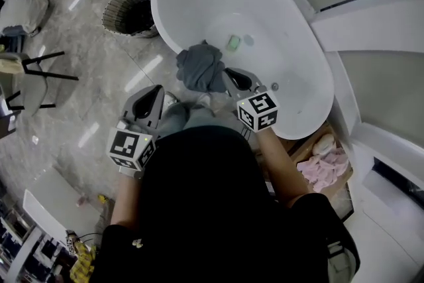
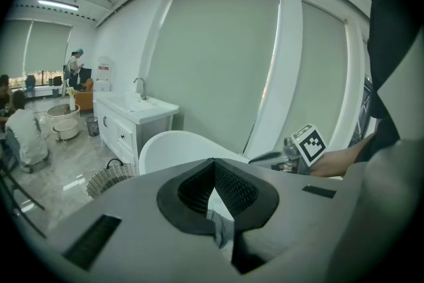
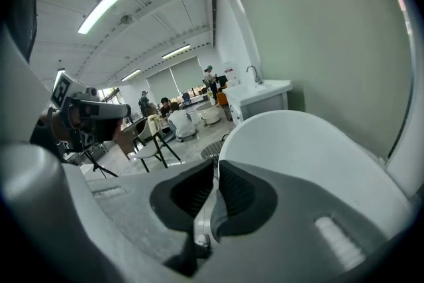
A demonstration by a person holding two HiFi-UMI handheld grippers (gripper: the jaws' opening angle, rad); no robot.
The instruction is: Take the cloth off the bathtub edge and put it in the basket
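Note:
A dark grey cloth [image 1: 201,67] lies bunched on the near rim of the white bathtub [image 1: 305,69]. My right gripper [image 1: 226,76] sits just right of the cloth with its tip against the cloth's edge. Its jaws [image 3: 215,172] are shut with nothing between them, and the cloth does not show in the right gripper view. My left gripper [image 1: 157,91] hangs lower left of the cloth, apart from it, over the floor. Its jaws [image 2: 213,166] are shut and empty. The woven basket [image 1: 128,10] stands on the floor left of the tub, also in the left gripper view as the basket [image 2: 109,177].
A small green item [image 1: 233,43] lies inside the tub. A wooden box of pink cloths [image 1: 324,162] stands at the lower right. A chair [image 1: 30,69] is at the far left. A white vanity with a sink [image 2: 132,109] stands behind the tub, and people sit further off.

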